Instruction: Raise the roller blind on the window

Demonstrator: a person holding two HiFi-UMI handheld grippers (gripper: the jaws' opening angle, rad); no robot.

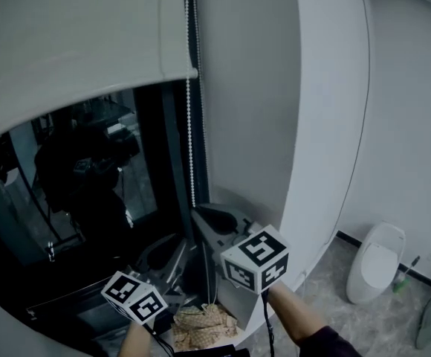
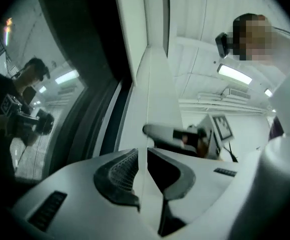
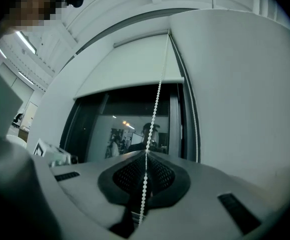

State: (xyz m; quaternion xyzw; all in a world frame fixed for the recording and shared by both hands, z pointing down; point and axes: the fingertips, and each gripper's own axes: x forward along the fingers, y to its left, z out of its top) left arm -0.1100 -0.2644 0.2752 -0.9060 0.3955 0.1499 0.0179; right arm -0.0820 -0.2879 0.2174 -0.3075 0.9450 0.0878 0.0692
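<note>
Now right tongs [image 3: 145, 159] clamped on bead chain [image 3: 156, 101] under roller blind [image 1: 74, 36]; left tongs [image 2: 142, 159] closed, lower.

The left gripper [image 2: 142, 151] and right gripper [image 3: 146, 156] are white with dark ribbed pads [image 2: 117, 176]. Each carries a white cube [image 1: 255, 259] with black square markers. A dark sleeve [image 1: 327, 344] covers the right arm.

No words, numbers, brand names or signs can be read in any view. The only printed marks are black-and-white square patterns. They are on the left gripper's marker cube [image 1: 135, 297], at about seven o'clock in the head view, and on the right gripper's marker cube [image 1: 255, 259], between five and six o'clock. They carry no letters or digits.
</note>
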